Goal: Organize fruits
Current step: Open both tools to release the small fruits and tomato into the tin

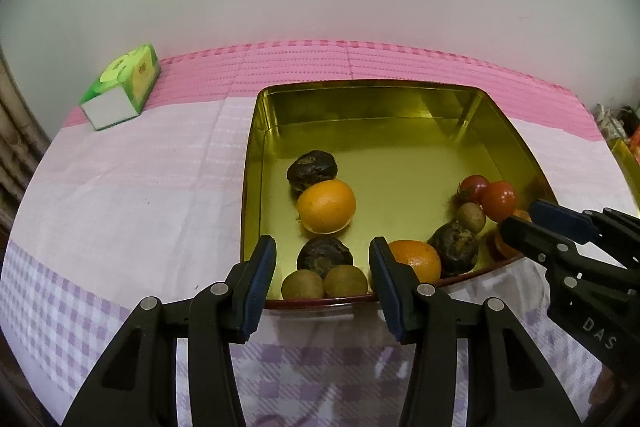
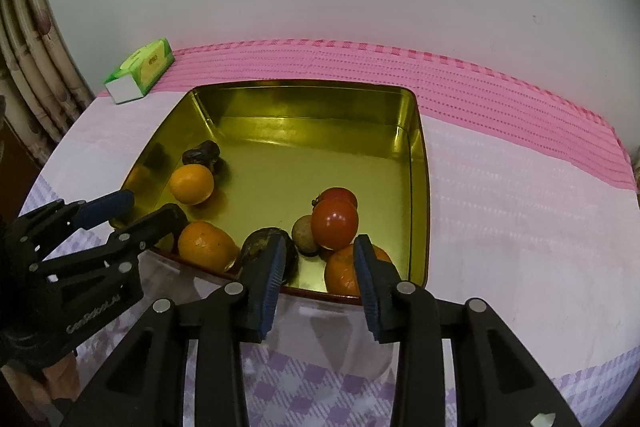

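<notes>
Gold tin (image 1: pixel 256 131) holds oranges (image 1: pixel 326 206) and tomatoes (image 1: pixel 498 199); left gripper (image 1: pixel 322 287) and right gripper (image 2: pixel 320 277) hover spread, empty, at its near edge.

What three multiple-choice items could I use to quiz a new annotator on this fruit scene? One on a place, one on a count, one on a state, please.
1. Where is the green tissue box?
A. Inside the tin
B. On the cloth, left of the tin and further back
C. Between the left gripper's fingers

2. How many red tomatoes lie in the gold tin?
A. Two
B. Four
C. None

3. What does the left gripper hold?
A. An orange
B. A tomato
C. Nothing; its jaws stand apart

Key: 1 B, the box sits on the pink cloth near the wall. 2 A, two tomatoes lie side by side at the tin's right wall. 3 C, the blue pads press on nothing, with fruit visible beyond the gap.
</notes>
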